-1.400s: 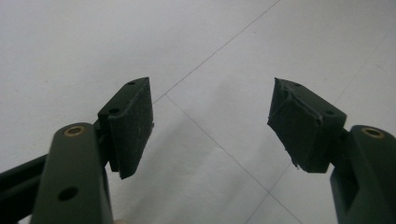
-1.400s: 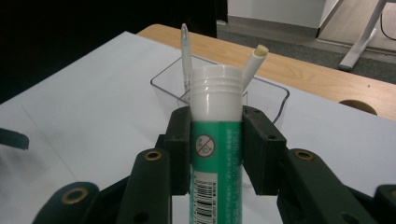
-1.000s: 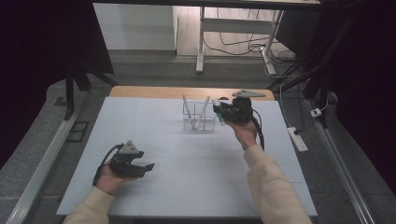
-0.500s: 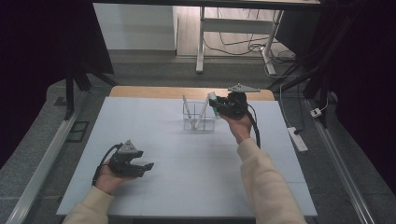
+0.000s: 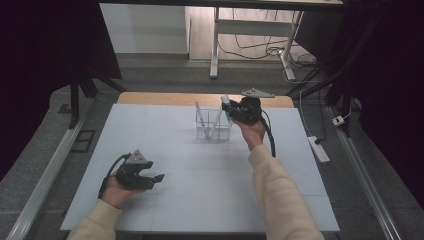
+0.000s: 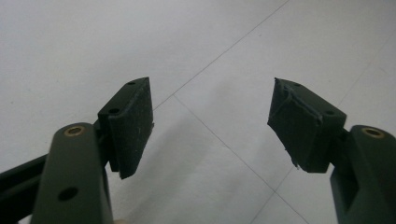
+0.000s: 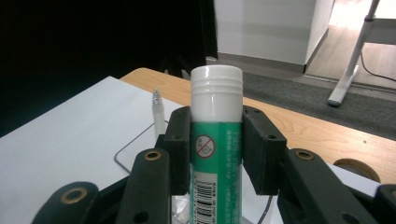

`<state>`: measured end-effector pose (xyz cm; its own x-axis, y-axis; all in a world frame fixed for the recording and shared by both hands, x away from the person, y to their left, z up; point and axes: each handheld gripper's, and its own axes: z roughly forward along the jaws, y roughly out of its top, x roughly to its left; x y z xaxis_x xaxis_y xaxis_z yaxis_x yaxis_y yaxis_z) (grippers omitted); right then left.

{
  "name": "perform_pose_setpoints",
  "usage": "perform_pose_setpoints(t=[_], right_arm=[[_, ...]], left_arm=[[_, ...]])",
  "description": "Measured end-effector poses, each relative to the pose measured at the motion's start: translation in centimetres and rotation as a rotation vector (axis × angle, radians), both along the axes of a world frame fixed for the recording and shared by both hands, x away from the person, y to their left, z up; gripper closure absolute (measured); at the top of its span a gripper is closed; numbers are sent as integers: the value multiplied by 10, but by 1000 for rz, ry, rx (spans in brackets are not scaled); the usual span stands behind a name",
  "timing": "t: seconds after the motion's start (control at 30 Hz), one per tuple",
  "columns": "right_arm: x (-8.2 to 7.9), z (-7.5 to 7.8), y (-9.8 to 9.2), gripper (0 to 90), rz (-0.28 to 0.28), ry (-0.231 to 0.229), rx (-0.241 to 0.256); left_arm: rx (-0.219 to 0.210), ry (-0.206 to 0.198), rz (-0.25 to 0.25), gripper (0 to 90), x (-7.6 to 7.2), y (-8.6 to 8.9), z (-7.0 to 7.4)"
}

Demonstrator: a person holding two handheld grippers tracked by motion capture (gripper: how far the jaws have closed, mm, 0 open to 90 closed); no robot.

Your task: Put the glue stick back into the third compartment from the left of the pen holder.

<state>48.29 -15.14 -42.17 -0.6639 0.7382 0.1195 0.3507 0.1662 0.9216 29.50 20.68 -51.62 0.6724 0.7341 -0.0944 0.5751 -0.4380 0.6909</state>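
- I see the right gripper (image 7: 216, 154) clenched on a glue stick (image 7: 216, 140); both pads press its green label, one on each side.
- Glue stick look: white ribbed screw cap on top, green body, a small red no-symbol icon on the label, barcode lower down. It stands upright between the jaws in the right gripper view.
- In the high view the right gripper (image 5: 231, 111) holds the glue stick (image 5: 226, 104) up at the right edge of the clear container (image 5: 214, 131), at the far middle of the white table sheet (image 5: 200, 190). White cap points up, slight tilt. I can't tell whether the stick's lower end is inside the container or just beside its rim.
- Clear container: transparent, rectangular, open top, sits on the sheet near the bare wooden table edge (image 5: 155, 98).
- Contents I can make out: two thin white pens (image 5: 200, 116) leaning against its walls, tips crossing outward. One of them shows in the right gripper view as a white pen (image 7: 159, 114) just left of the jaws, with the container's thin rim (image 7: 135, 140) curving below it.
- Left gripper (image 6: 212, 126): released, jaws wide apart, nothing between the pads, bare white sheet under them.
- High view puts the left gripper (image 5: 150, 179) low at the near left of the sheet, well apart from the container, held in the left hand (image 5: 116, 190).
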Motion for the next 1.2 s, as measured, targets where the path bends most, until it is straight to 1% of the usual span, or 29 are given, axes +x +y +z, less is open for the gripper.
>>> perform_pose_setpoints(t=[0.07,0.3,0.37,0.43,0.57,0.63,0.67,0.7,0.73,0.77,0.93,1.03,1.2], right_arm=[[2,-2,1,644,-16,0,-7],[12,-10,7,644,-23,8,-12],[12,-11,8,645,-30,4,-22],[13,-12,8,646,-32,13,-31],[12,-11,5,646,-32,15,-25],[12,-11,4,645,-32,15,-29],[12,-11,4,639,-30,19,-31],[12,-11,4,611,-29,26,-41],[12,-11,4,529,-35,28,-46],[11,-11,4,487,-38,31,-48],[6,-6,2,471,-25,29,-69],[3,-4,-1,468,-20,26,-67],[-6,-3,-8,462,2,26,-80]], left_arm=[[-1,0,1,305,0,0,0],[-3,0,5,305,0,1,0],[-2,1,4,305,0,1,0],[-1,2,4,305,0,1,0],[1,2,3,305,0,1,0],[4,2,0,305,0,0,0],[4,2,0,305,0,0,0],[5,2,0,304,0,0,0],[5,2,-1,304,0,0,0],[5,2,-1,304,0,0,0],[6,3,0,304,0,0,-1],[5,1,1,304,0,0,0],[7,1,0,303,0,0,0]])
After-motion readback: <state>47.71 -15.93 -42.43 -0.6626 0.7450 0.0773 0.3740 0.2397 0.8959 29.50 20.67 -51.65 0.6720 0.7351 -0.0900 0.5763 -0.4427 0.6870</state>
